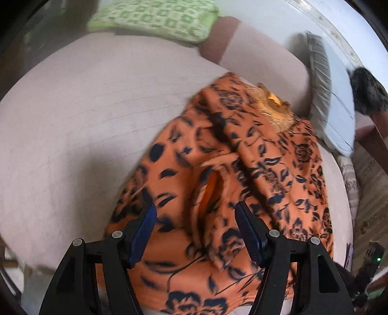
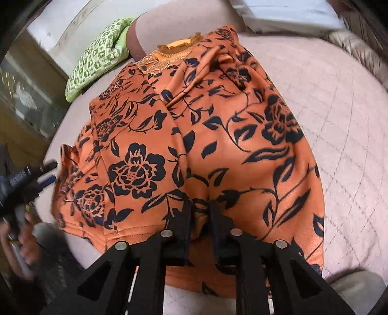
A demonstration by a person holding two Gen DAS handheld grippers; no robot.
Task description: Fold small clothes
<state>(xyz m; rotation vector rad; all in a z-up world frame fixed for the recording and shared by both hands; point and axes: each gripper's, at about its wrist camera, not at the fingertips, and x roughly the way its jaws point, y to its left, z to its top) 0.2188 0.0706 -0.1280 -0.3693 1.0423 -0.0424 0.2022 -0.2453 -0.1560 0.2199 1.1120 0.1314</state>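
An orange garment with a black flower print (image 2: 194, 135) lies on a pale quilted bed (image 2: 339, 121), its lace neckline (image 2: 174, 49) at the far end. My right gripper (image 2: 201, 208) is shut on a bunch of its near hem. My left gripper (image 1: 195, 215) is open above the garment (image 1: 242, 174), its blue pads (image 1: 145, 230) apart, holding nothing. The left gripper also shows at the left edge of the right wrist view (image 2: 24, 179), beside the garment's left side.
A green patterned pillow (image 1: 155, 17) lies at the far end of the bed (image 1: 84, 121). A grey-white pillow (image 1: 332, 101) lies along the right side. A dark furry thing (image 1: 368, 94) is at the right edge. Floor shows beyond the bed's right edge.
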